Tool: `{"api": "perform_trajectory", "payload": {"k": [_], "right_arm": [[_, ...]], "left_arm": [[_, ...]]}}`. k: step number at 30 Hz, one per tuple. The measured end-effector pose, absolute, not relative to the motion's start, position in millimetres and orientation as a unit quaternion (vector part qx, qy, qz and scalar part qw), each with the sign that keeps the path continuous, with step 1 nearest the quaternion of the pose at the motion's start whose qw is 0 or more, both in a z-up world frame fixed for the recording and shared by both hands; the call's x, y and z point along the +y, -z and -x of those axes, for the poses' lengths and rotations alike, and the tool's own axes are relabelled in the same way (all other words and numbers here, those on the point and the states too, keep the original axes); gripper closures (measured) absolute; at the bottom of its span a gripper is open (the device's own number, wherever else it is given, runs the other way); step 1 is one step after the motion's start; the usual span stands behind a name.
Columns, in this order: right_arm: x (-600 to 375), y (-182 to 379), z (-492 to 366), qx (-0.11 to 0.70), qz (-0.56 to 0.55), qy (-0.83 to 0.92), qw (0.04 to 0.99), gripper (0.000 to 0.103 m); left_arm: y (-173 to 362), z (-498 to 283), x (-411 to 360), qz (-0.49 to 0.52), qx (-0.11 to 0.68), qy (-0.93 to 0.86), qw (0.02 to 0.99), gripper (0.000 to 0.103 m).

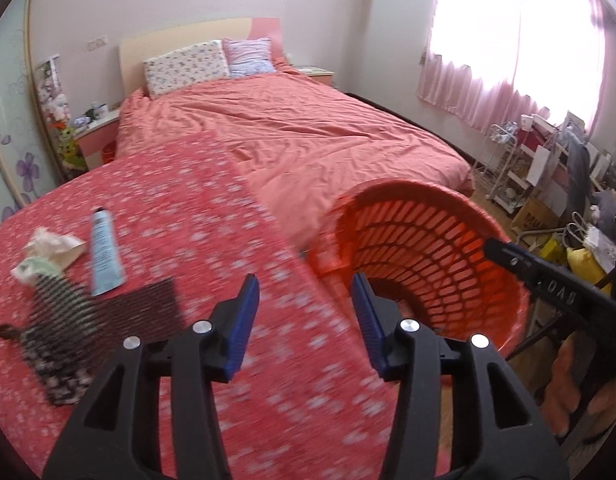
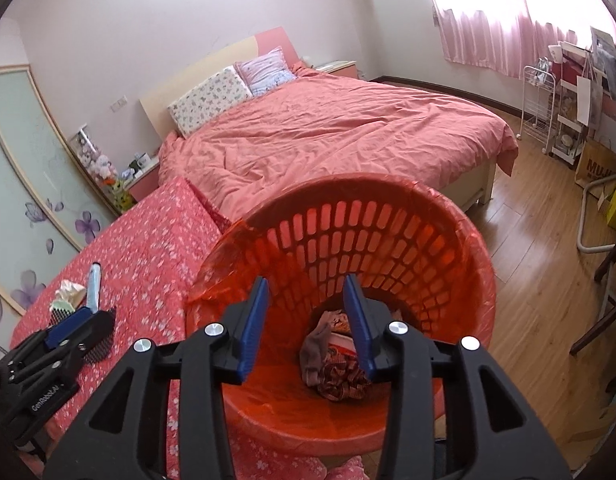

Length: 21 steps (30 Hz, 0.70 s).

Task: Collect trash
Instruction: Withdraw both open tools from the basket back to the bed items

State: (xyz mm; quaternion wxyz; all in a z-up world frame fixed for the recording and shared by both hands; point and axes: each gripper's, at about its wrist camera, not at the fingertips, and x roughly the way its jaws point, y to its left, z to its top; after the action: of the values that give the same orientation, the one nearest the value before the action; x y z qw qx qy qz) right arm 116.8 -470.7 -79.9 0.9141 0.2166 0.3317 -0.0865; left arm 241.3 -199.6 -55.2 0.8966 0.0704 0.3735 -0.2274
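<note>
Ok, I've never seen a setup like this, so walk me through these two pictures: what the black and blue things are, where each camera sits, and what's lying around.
There's no robot here. A person holds a two-fingered claw in each hand, and each claw carries a wide-angle camera looking along its fingers. One picture comes from the left claw, the other from the right claw. Both claws are open and hold nothing. The left one is over a flowered red cloth, where a crumpled tissue, a blue tube and a dark mesh mat lie. The right one points into an orange basket with crumpled scraps at the bottom. Behind is a bed.
</note>
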Motion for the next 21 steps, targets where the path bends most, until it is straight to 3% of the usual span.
{"api": "perform_trajectory", "payload": {"k": [21], "right_arm": [[-336,76,-138,0.377,-0.113,-0.007,0.919,0.063]], "left_arm": [[50,-269,60,0.016,0.4,-0.002,0.916,0.046]]}}
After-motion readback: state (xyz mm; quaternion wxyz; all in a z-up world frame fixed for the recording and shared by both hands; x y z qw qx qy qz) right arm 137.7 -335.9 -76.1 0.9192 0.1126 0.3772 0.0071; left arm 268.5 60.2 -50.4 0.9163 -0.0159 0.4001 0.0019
